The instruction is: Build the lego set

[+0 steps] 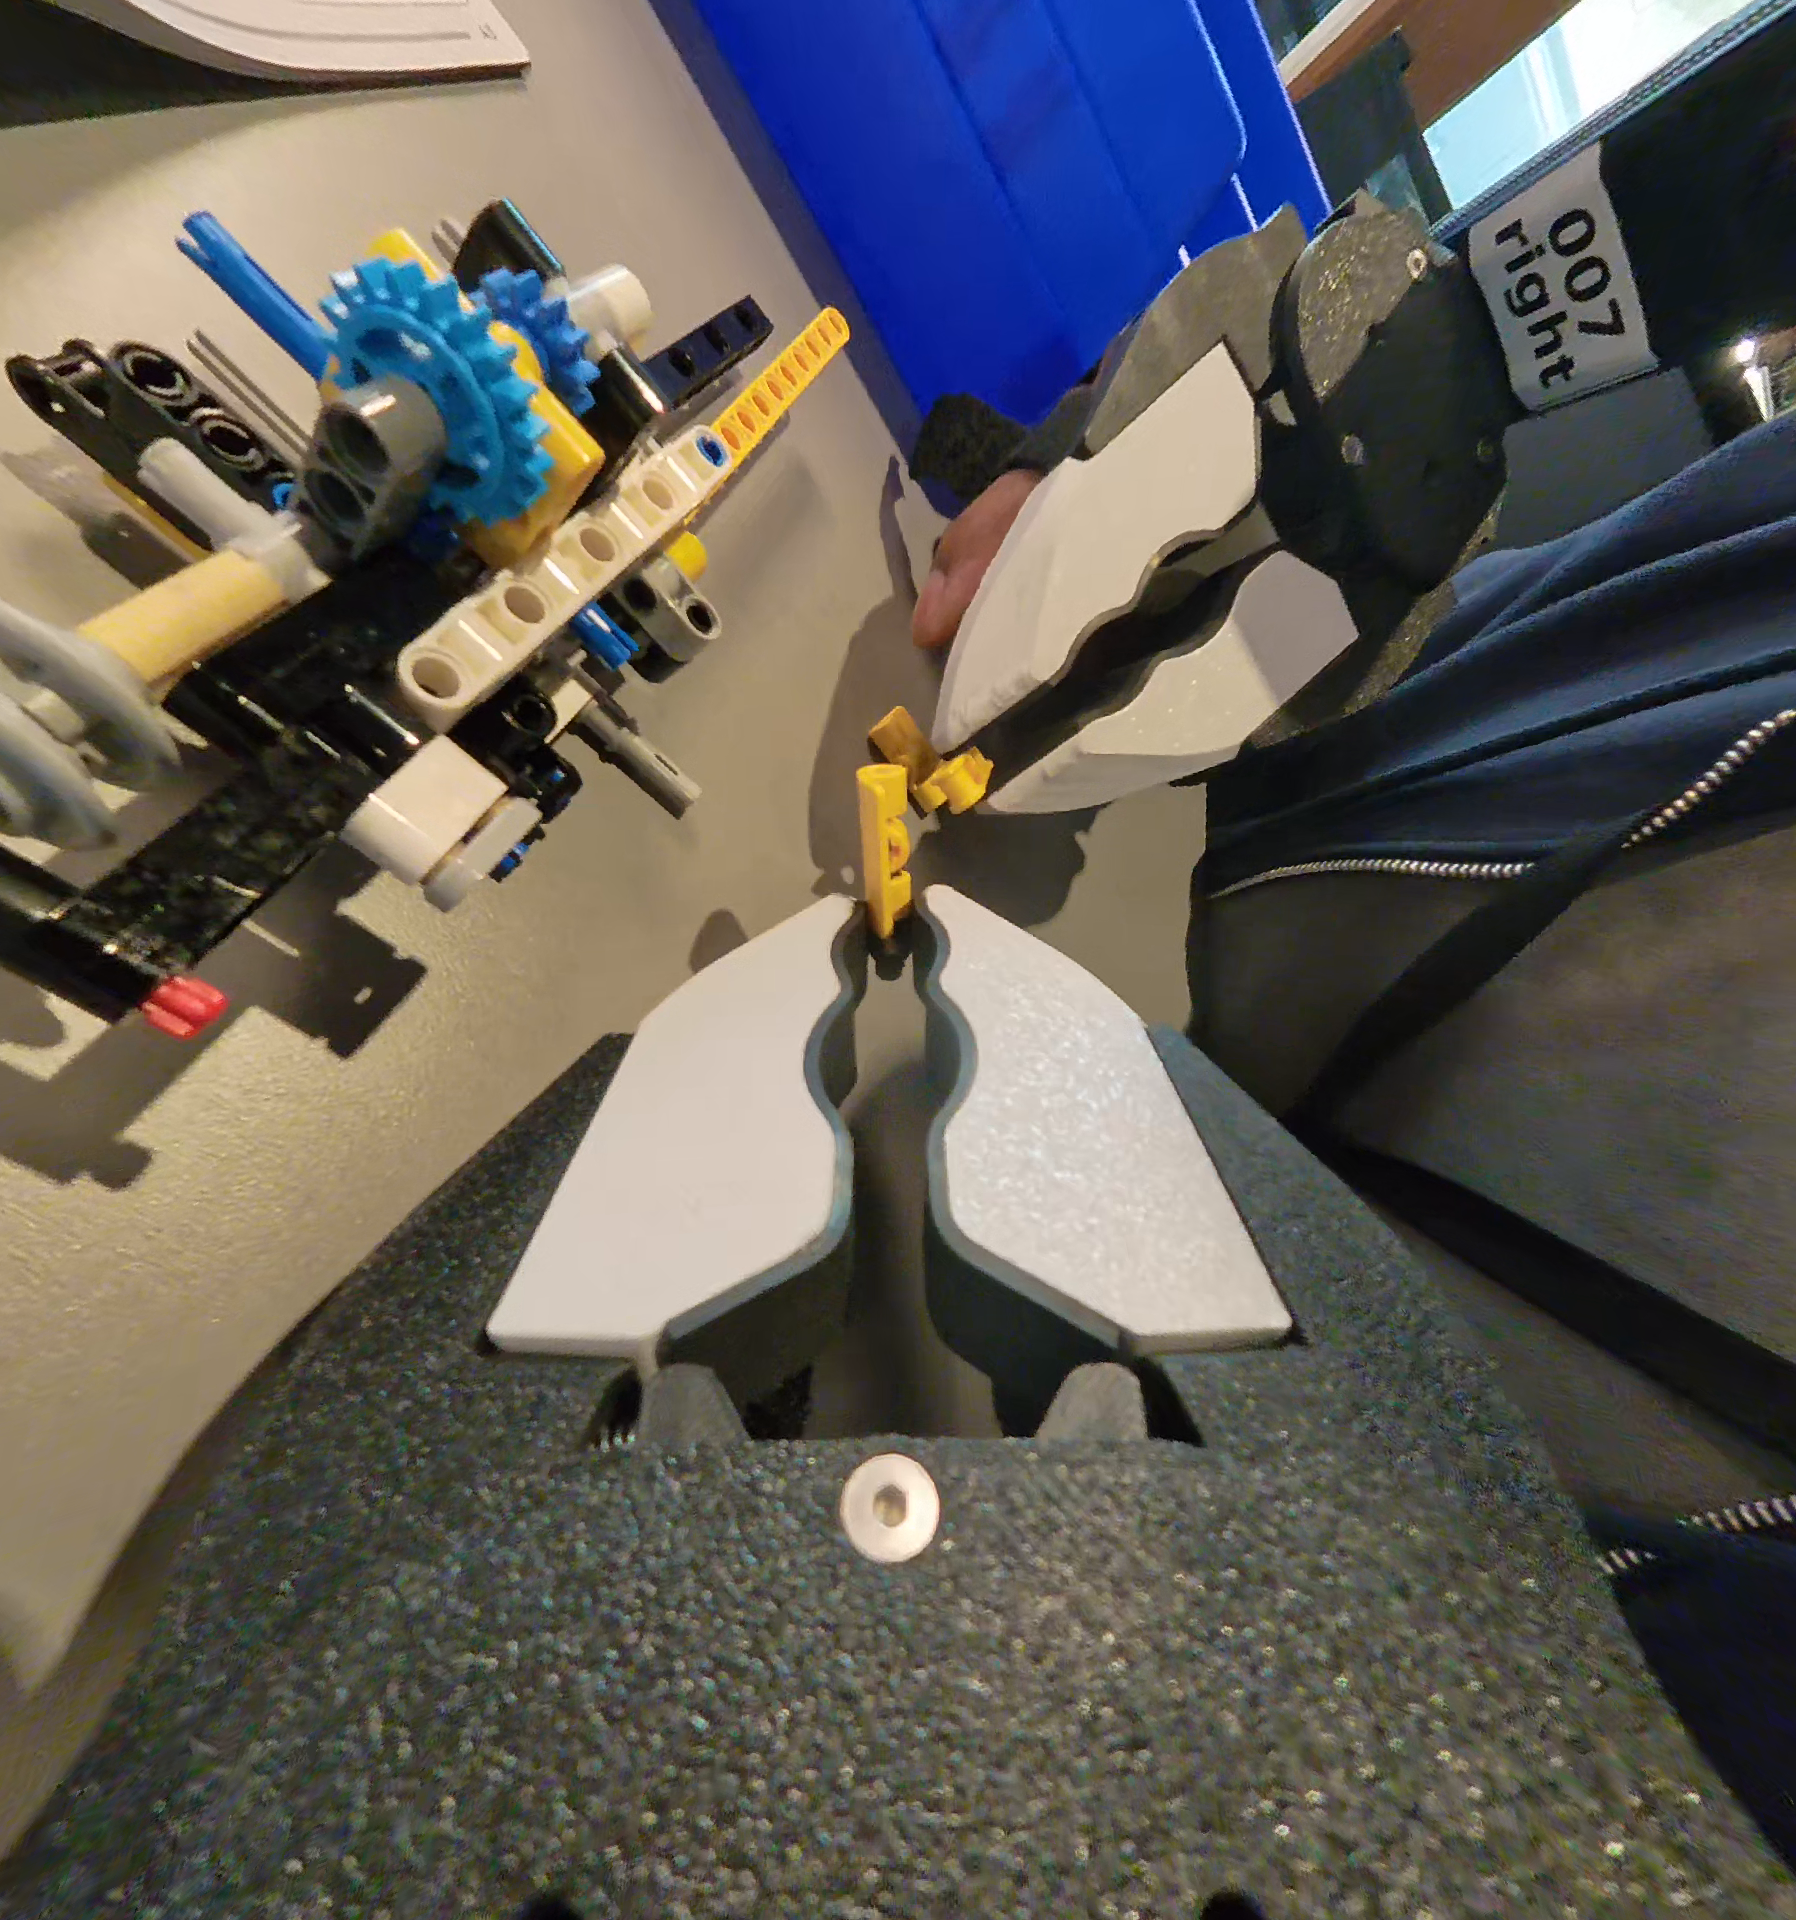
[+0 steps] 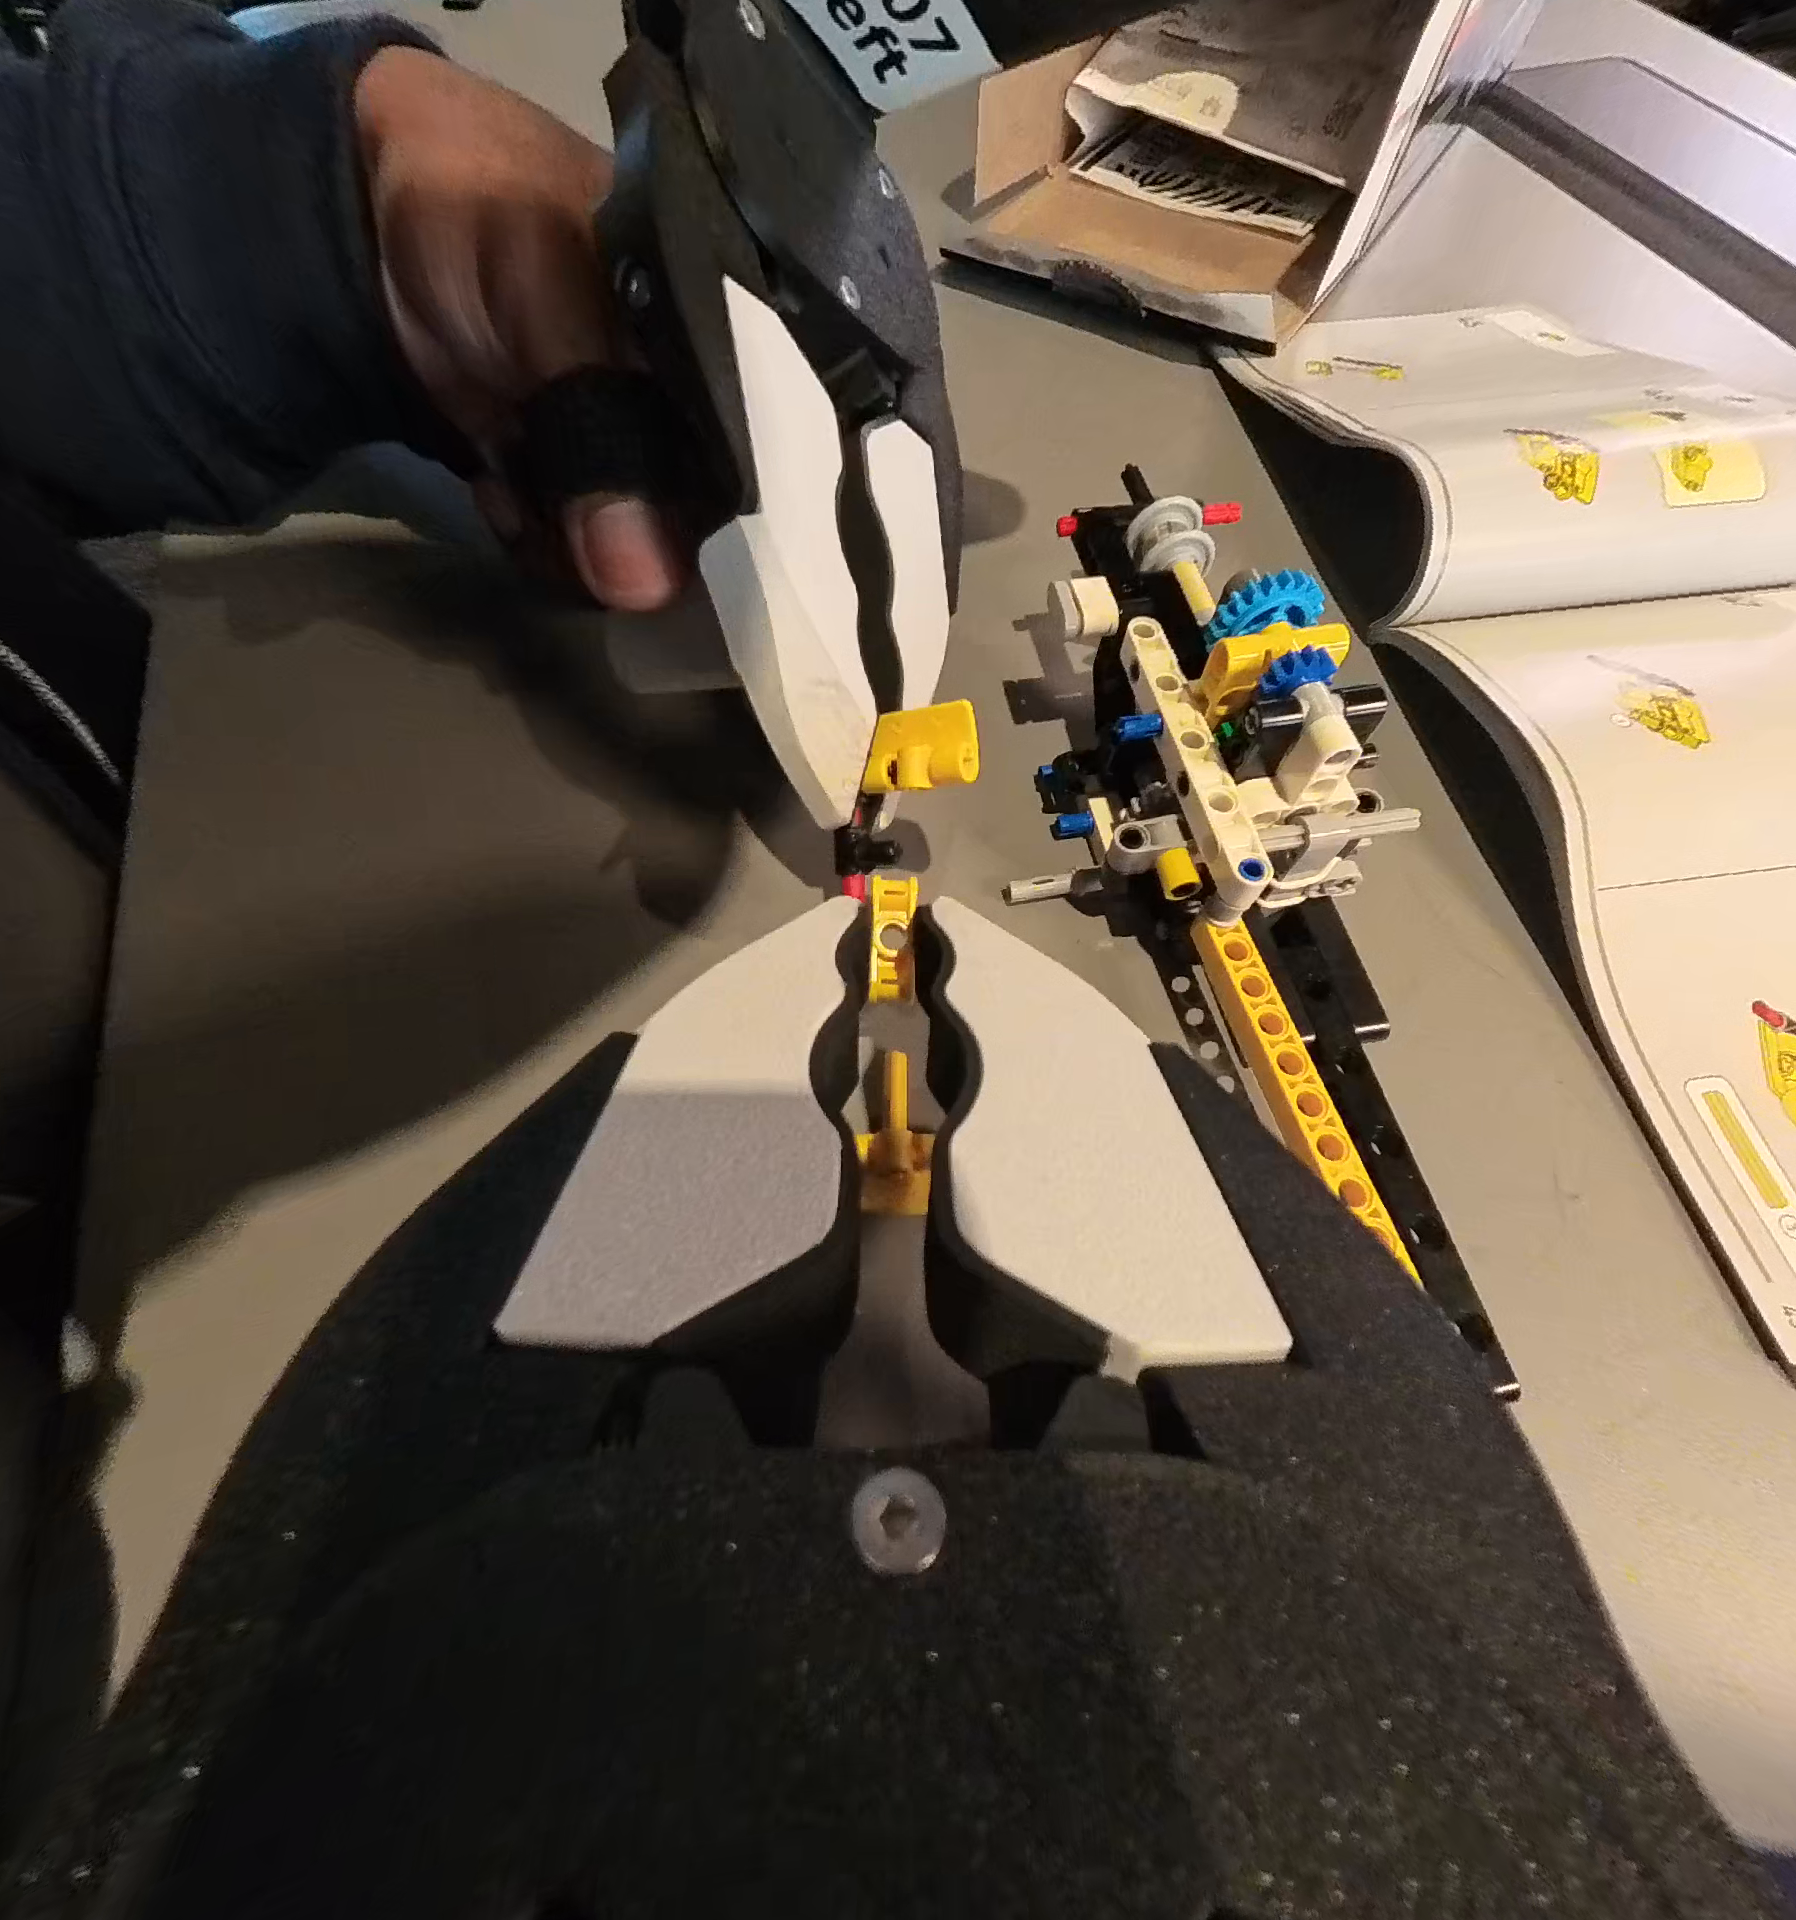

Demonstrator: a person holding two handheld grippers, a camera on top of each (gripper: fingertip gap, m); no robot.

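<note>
**Two grippers bring small yellow pieces together above the desk**

You hold a gripper in each hand over a grey desk (image 1: pixel 250 1195). Your left gripper (image 1: pixel 886 914) has its jaws nearly closed, pinching the lower end of a small yellow plate piece (image 1: pixel 881 844), which stands upright out of the tips. Your right gripper (image 2: pixel 892 940) also has its jaws nearly closed, clamped on a yellow connector piece (image 2: pixel 890 940) at the tips. In the left wrist view, the right gripper (image 1: pixel 977 774) comes in from the right, and its connector (image 1: pixel 951 781) sits just beside the upright plate piece; you cannot tell whether they touch. A second yellow piece (image 2: pixel 892 1164) shows deeper between the right jaws; whether it is held or lies on the desk below is unclear.

The partly built lego model (image 2: pixel 1226 748) lies on the desk to the right in the right wrist view, well apart from the grippers, with blue gears (image 1: pixel 437 374), a white beam (image 1: pixel 551 582) and a long yellow beam (image 2: pixel 1299 1081). An open instruction booklet (image 2: pixel 1600 727) lies farther right, beside an open cardboard box (image 2: pixel 1133 197). A blue bin (image 1: pixel 998 197) stands at the far side in the left wrist view.
</note>
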